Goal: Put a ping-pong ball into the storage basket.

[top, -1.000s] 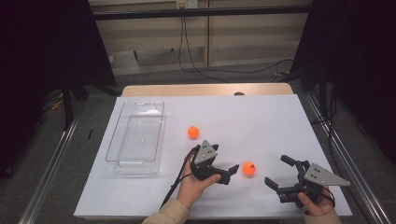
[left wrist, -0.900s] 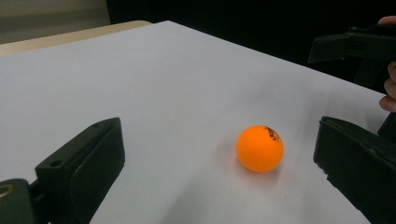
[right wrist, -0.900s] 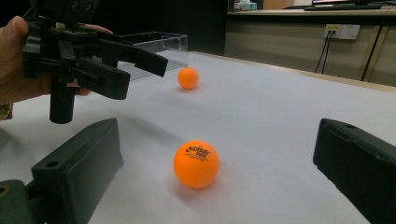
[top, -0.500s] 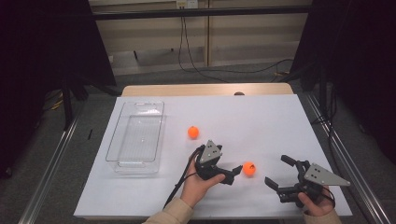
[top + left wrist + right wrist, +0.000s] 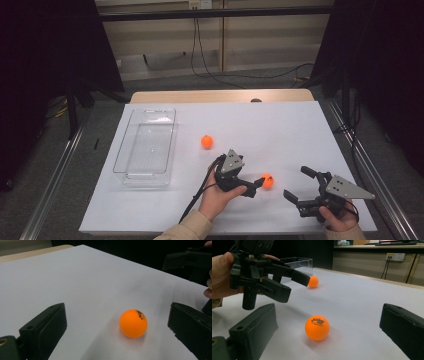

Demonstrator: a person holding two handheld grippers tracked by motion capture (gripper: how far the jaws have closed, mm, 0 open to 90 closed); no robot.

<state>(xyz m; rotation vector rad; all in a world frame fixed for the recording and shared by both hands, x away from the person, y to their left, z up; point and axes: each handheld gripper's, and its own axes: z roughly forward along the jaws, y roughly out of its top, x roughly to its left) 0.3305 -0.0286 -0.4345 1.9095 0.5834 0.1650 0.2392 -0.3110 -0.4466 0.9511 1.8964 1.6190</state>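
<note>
Our left tool [image 5: 253, 189] sits wide apart around the near orange ball [image 5: 267, 180], nothing clamped yet. If we nudge it while closing, it'll probably roll toward 3 o'clock, at the right tool [image 5: 299, 189], also spread apart.

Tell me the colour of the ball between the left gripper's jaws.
Orange, with small dark printed lettering; the ball shows best in the left gripper view.

Two hand-held grippers, both of black plastic with two thick flat jaws each. On top of left gripper [image 5: 251, 186] a grey three-cornered plate with small dark holes; same kind of plate, longer and pointed, on right gripper [image 5: 300, 185]. Black cable [image 5: 196, 198] trailing from the left one along the forearm. Round screw holes in the jaw blocks. Beige sleeve [image 5: 189, 229] at the left wrist
</note>
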